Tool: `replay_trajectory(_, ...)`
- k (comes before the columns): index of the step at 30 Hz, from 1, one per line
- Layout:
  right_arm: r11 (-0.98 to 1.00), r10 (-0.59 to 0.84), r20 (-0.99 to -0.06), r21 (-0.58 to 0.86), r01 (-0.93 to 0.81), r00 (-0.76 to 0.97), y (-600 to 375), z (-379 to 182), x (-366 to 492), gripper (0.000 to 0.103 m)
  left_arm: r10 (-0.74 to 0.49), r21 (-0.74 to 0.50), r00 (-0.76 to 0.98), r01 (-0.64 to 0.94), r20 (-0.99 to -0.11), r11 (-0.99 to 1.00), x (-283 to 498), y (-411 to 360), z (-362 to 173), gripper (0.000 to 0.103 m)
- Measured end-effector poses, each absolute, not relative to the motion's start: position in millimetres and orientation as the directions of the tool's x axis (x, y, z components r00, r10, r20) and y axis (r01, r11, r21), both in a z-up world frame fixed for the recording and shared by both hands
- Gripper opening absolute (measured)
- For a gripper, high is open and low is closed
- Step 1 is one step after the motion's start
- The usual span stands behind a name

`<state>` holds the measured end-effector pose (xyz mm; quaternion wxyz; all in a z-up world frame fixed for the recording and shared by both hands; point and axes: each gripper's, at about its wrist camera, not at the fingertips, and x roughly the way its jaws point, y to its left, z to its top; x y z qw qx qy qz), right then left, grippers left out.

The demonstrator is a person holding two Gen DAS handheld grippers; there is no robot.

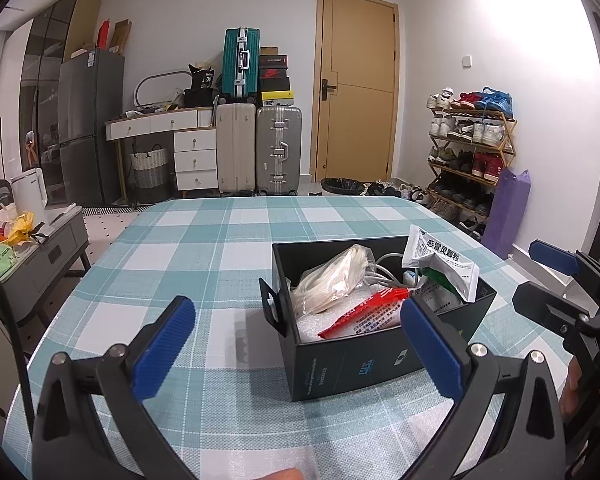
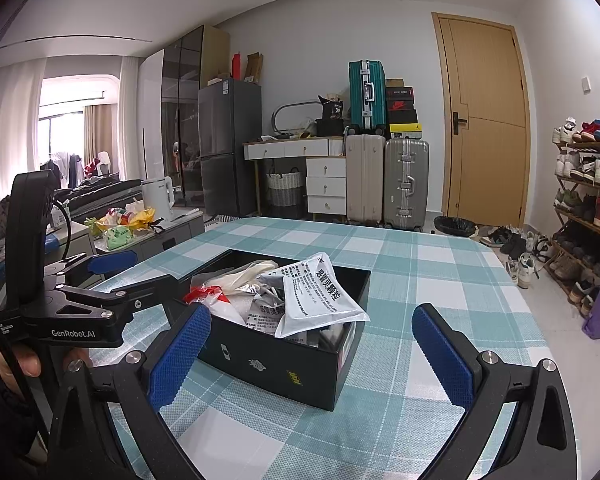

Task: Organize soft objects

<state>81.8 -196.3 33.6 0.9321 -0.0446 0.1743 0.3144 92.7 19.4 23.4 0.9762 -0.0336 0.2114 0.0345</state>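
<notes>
White lettering reading "GenRobot.AI" is showing on the side of the left gripper [image 2: 112, 276] in the right wrist view. Bold Chinese characters "感冒灵颗粒" are running down the white packet [image 2: 320, 300] lying in the black box [image 2: 284, 368], and are also showing on that packet [image 1: 440, 264] in the left wrist view. The number "36" is standing on a black bag [image 2: 334, 110] on the desk. Fine print on the red packet [image 1: 364, 312] and the marks on the box front are too small to read.
</notes>
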Motion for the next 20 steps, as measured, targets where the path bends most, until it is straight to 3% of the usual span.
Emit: replay_trajectory(20, 0.798, 0.571, -0.354, 0.026, -0.603, 0.741, -196.1, 33.6, 79.3, 0.102, 0.053, -0.051, 0.908, -0.082, -0.416, 0.995, 92.8, 19.6, 23.1, 0.103)
